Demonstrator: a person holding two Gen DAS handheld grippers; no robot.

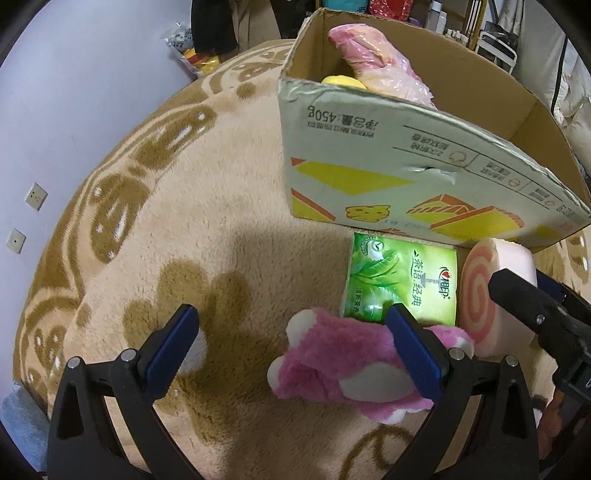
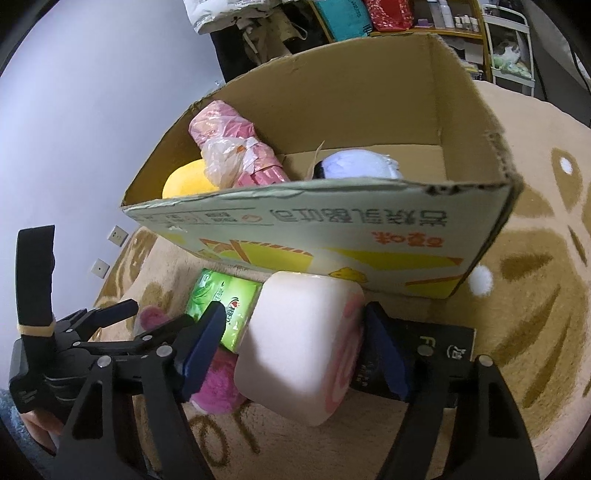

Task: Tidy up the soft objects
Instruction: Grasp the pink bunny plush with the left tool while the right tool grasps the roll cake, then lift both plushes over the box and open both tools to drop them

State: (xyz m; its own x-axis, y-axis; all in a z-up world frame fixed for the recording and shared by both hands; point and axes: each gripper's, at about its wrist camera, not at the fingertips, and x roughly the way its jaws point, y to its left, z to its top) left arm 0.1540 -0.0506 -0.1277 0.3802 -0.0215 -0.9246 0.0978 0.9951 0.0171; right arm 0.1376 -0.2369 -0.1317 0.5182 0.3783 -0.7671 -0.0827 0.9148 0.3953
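A pink plush toy (image 1: 343,365) lies on the beige rug in front of the cardboard box (image 1: 406,177). My left gripper (image 1: 291,332) is open, its right finger resting over the plush. A green tissue pack (image 1: 399,284) lies against the box. A pink swirl-roll cushion (image 2: 295,343) sits between the fingers of my right gripper (image 2: 291,343), which closes on it. It also shows in the left wrist view (image 1: 491,295). The box (image 2: 332,229) holds a yellow plush (image 2: 184,182), a pink bagged item (image 2: 236,155) and a white-lilac plush (image 2: 354,166).
A beige patterned rug (image 1: 184,221) covers the floor. A white pom-pom (image 2: 481,280) lies by the box corner. A wall with sockets (image 1: 35,195) is at left. Shelves and bags (image 2: 369,14) stand behind the box. A black item (image 2: 439,347) lies behind my right finger.
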